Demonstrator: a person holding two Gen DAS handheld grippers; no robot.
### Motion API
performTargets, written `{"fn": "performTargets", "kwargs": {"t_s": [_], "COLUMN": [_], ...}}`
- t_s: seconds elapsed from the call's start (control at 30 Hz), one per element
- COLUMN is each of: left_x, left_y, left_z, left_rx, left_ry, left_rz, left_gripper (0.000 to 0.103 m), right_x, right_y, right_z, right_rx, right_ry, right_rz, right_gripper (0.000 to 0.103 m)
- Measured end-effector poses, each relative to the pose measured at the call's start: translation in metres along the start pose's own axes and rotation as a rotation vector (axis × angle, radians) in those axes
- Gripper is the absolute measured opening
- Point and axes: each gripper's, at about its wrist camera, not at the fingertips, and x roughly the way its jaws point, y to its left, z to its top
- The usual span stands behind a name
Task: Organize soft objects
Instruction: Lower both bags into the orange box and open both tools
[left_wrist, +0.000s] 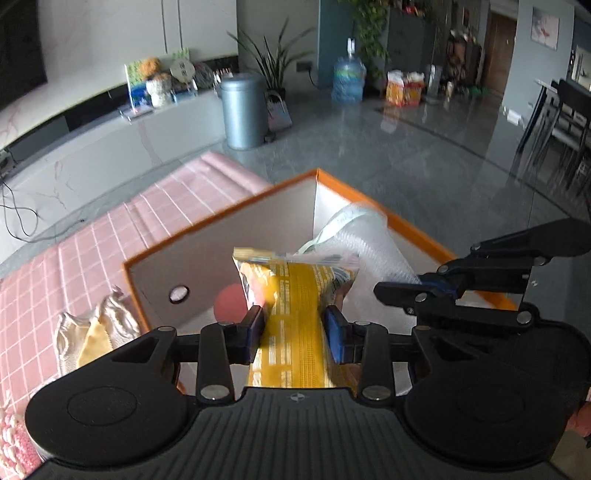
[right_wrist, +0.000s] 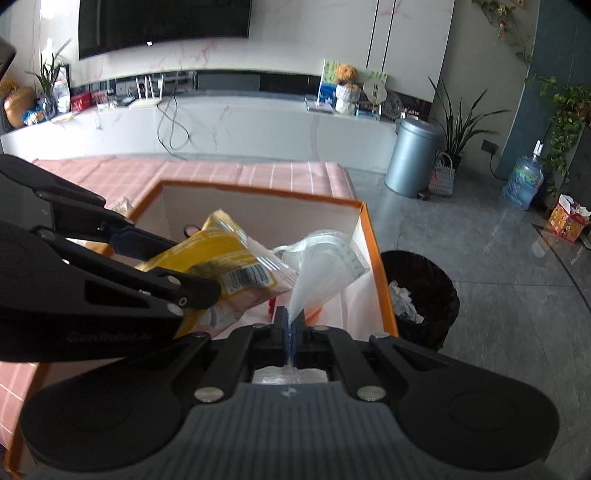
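Hovering over the box (left_wrist: 221, 236), the left gripper (left_wrist: 295, 328) pinched the yellow packet (left_wrist: 295, 295); the right gripper (right_wrist: 290, 328) clamped the clear bag (right_wrist: 317, 273). Best lowered well inside before release.

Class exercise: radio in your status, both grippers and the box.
Left gripper shut on yellow snack packet. Right gripper shut on clear plastic bag. Both over orange-rimmed box. Nothing blocking.

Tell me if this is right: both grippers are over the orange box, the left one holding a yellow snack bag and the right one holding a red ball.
Not quite. The right gripper is shut on a clear plastic bag, not a red ball; the right wrist view shows it. The rest holds.
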Motion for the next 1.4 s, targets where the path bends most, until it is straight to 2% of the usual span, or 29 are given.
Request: {"fn": "performTargets", "kwargs": {"t_s": [0.27,0.43,0.53,0.67,0.73,0.8,1.1,1.33,1.4], "left_x": [0.024,0.023,0.021,0.013,0.01,0.006,-0.024,-0.054,-0.062], "left_y": [0.001,0.001,0.001,-0.002,-0.001,0.003,0.016,0.021,0.022], "left_z": [-0.012,-0.015,-0.013,-0.012,-0.013,-0.012,-0.01,-0.018,-0.021], "left_rx": [0.027,0.035,0.046,0.064,0.064,0.053,0.012,-0.028,-0.038], "left_ry": [0.077,0.075,0.072,0.061,0.056,0.05,-0.019,-0.095,-0.109], "left_rz": [0.022,0.039,0.036,0.036,0.058,0.062,0.093,0.082,0.077], "left_gripper": [0.036,0.035,0.038,0.051,0.059,0.061,0.067,0.067,0.067], "right_x": [0.018,0.031,0.035,0.037,0.035,0.031,0.0,-0.037,-0.046], "right_y": [0.006,0.01,0.012,0.013,0.015,0.015,0.015,0.022,0.027], "right_z": [0.0,0.002,0.001,0.0,-0.001,-0.004,0.0,0.003,0.004], "right_rx": [-0.028,-0.051,-0.059,-0.073,-0.093,-0.107,-0.139,-0.164,-0.178], "right_ry": [0.054,0.113,0.14,0.161,0.157,0.152,0.091,-0.011,-0.033], "right_rz": [0.001,-0.006,-0.016,-0.042,-0.053,-0.057,-0.069,-0.093,-0.104], "right_gripper": [0.0,0.0,0.0,0.005,0.01,0.03,0.046,0.06,0.067]}}
